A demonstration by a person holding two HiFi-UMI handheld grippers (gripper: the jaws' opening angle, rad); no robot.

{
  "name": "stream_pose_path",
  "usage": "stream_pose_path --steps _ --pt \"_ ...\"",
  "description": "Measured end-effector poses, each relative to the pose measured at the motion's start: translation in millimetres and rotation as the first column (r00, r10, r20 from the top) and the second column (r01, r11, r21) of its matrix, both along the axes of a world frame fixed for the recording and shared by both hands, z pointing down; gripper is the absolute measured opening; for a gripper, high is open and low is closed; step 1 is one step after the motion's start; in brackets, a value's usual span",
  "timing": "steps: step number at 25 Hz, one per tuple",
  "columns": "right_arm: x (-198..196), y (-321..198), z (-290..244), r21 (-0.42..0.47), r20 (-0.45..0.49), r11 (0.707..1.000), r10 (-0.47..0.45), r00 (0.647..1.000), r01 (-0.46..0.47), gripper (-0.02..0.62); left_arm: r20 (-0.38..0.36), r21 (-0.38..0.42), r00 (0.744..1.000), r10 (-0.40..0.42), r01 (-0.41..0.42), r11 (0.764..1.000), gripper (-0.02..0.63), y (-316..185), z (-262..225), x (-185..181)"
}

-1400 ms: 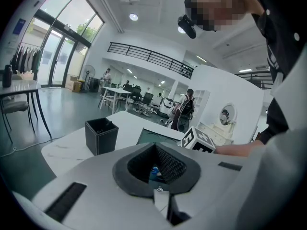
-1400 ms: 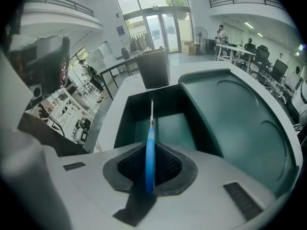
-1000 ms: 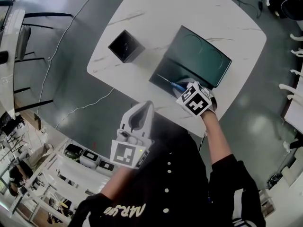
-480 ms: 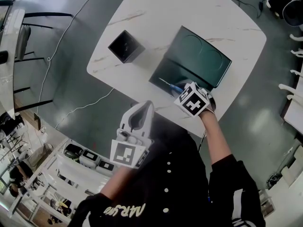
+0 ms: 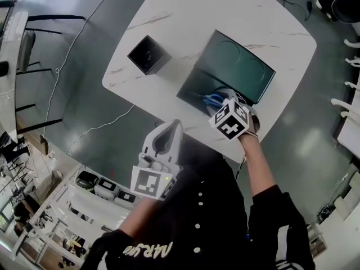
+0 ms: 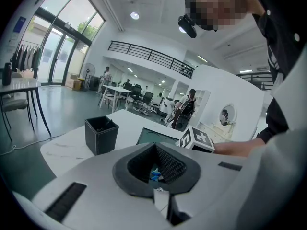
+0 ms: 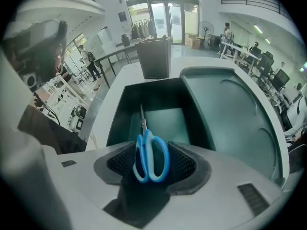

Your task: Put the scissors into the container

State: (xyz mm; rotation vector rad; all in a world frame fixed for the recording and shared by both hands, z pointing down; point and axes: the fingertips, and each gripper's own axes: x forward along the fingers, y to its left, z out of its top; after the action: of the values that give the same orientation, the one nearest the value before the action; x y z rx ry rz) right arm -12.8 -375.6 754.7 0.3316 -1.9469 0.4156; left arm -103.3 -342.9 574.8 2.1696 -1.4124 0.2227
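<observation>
Blue-handled scissors lie between the pads of my right gripper, blades pointing forward and down into the dark green container. The jaws are opening, and the pads stand a little apart from the handles on both sides. In the head view the right gripper hangs over the near corner of the open green container, with the scissors showing blue inside it. My left gripper is held off the table's near edge, shut with nothing in it.
A black square cup stands on the white marble table left of the container, and shows in the left gripper view too. The container's lid lies open behind it. Grey floor and cables surround the table.
The right gripper's jaws have spread apart. The scissors, earlier held with the blade pointing up-left over the container's edge, now show their blue handles inside the container. The left gripper has not moved.
</observation>
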Motion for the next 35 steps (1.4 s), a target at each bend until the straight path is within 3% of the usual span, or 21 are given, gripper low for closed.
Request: stream_pose_path --steps 8,12,16,22,30,35 --pt "12.4 -8.0 -1.0 0.115 -0.015 0.993 0.036 0.999 -0.034 0.229 -0.006 -0.004 1.0 0.007 -0.007 1.0 0.026 -0.6 2.4 0.5" --pt "15.1 -5.5 -5.0 0.122 -0.01 0.992 0.029 1.0 -0.028 0.163 -0.006 0.006 1.0 0.018 -0.018 1.0 0.026 -1.3 -0.3 2.5" --pt "16.2 -4.0 -20.7 0.153 -0.005 0.988 0.01 1.0 -0.009 0.014 -0.004 0.028 1.0 0.03 -0.03 0.999 0.026 -3.1 -12.9 4.5" --pt "17.2 -8.5 -67.1 0.217 0.117 0.973 0.056 0.992 -0.08 0.014 0.008 0.096 0.998 0.057 -0.057 0.994 0.026 -8.2 -46.2 7.8" --pt "34.5 -21.8 -168.9 0.363 0.286 0.903 0.125 0.95 -0.228 0.014 0.023 0.208 0.995 0.097 -0.099 0.973 0.026 -24.4 -101.6 13.5" --pt "41.1 -25.5 -234.2 0.45 0.404 0.834 0.128 0.906 -0.318 0.014 0.033 0.277 0.989 0.144 -0.148 0.95 0.026 -32.2 -123.2 22.1"
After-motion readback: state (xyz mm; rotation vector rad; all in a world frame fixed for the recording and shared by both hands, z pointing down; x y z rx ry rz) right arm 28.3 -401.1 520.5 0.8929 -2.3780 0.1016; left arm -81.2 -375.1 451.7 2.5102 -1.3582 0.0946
